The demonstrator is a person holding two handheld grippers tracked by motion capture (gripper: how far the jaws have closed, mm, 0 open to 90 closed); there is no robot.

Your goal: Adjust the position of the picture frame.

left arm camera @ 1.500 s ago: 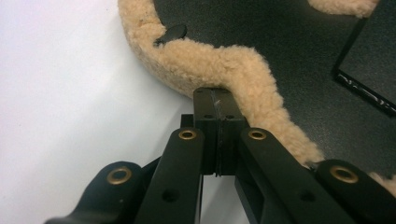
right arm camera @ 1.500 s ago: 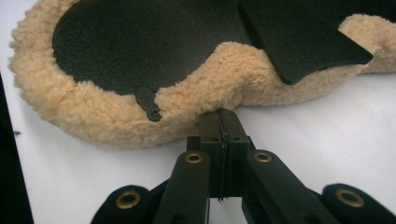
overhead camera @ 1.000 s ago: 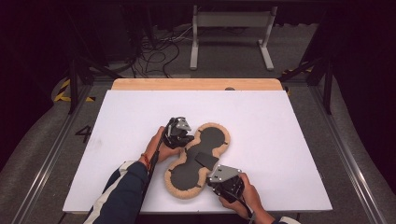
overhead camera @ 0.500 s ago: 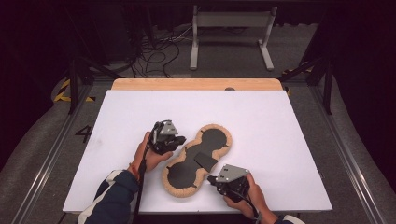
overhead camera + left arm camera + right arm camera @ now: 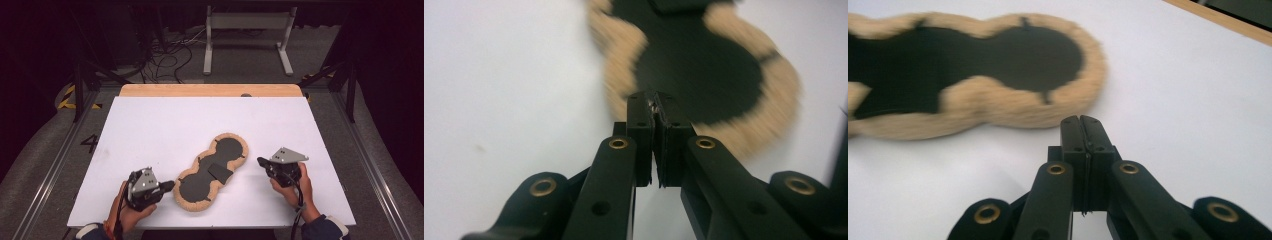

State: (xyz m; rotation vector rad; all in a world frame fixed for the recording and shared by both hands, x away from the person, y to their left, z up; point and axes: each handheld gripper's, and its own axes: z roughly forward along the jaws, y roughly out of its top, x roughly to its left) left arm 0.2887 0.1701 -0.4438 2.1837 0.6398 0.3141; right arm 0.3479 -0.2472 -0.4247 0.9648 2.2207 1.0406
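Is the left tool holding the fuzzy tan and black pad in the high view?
No, the left tool lies on the white table beside the pad, shut with nothing between its jaws.

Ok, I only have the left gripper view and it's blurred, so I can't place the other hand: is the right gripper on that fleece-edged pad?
Observer: No. In the high view the right gripper sits off the right side of the pad, apart from it, above the white table.
Operator: Are its jaws holding anything?
Observer: No. The right gripper view shows them shut flat against each other with nothing between them.
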